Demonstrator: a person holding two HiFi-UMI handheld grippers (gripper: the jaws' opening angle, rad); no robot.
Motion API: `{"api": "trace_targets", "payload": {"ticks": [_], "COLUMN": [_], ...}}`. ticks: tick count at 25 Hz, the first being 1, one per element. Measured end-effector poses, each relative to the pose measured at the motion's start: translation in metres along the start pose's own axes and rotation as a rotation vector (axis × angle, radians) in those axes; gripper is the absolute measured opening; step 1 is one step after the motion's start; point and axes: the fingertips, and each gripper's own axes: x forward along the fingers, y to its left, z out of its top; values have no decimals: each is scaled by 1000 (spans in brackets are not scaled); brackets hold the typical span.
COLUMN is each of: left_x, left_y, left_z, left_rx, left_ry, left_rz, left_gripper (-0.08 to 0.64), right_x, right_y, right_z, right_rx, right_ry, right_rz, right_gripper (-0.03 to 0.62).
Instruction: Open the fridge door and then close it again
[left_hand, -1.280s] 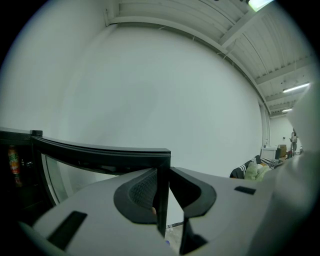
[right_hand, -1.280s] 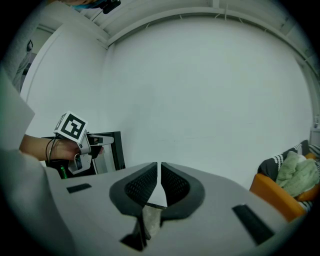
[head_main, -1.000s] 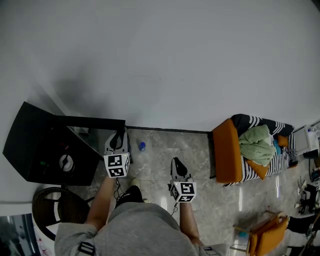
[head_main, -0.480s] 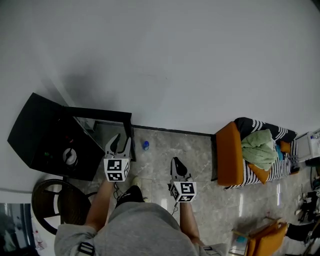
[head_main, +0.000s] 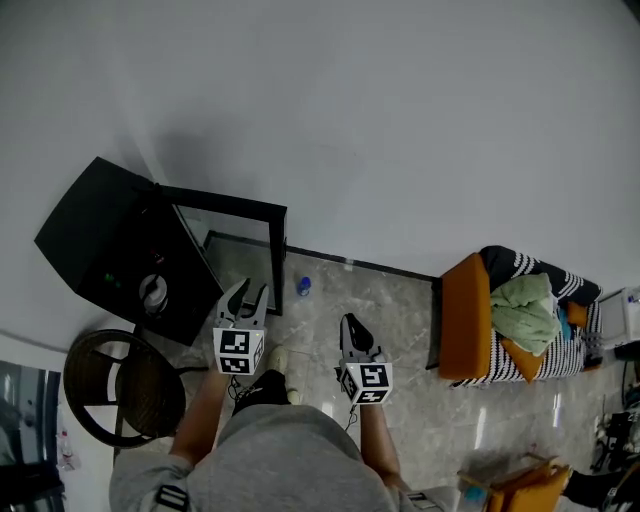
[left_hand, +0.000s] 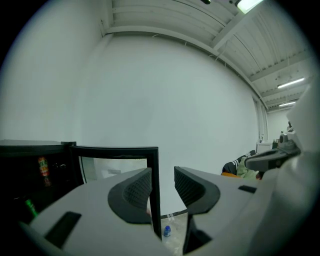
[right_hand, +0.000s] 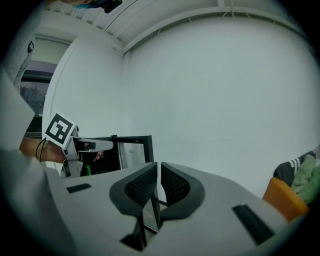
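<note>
The black fridge (head_main: 105, 250) stands at the left with its glass door (head_main: 240, 250) swung out toward me. My left gripper (head_main: 247, 291) hangs just short of the door's free edge (left_hand: 156, 190) and does not touch it. Its jaws have just been opening, then easing in a little. They stand open with nothing pressed between them, and the door's edge shows farther off through the gap. My right gripper (head_main: 352, 325) hovers over the floor to the right, shut and empty. In the right gripper view its pads (right_hand: 150, 186) meet.
A small blue bottle (head_main: 303, 286) stands on the floor beside the door. A dark wicker chair (head_main: 105, 385) sits at the lower left near my left arm. An orange sofa (head_main: 462, 320) with a striped blanket and green cloth (head_main: 525, 312) is at the right. A white wall fills the back.
My left gripper's jaws were at the door's free edge; they have spread, come off it and drawn back toward me. The fridge has shifted up and right in view.
</note>
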Motion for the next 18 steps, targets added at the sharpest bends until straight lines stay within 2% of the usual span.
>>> {"api": "trace_targets", "payload": {"ticks": [7, 18], "left_x": [-59, -139], "left_y": [14, 57], "left_z": [-14, -19], "left_rx": [-43, -88], "left_ry": [8, -45], "left_rz": [85, 238], "left_gripper": [102, 18], "right_x": [-7, -4], "right_y": [39, 104], "right_z": [-1, 6], "right_rx": [-26, -59], "right_ry": [10, -17], "right_rz": [92, 218], "right_gripper": [40, 40]}}
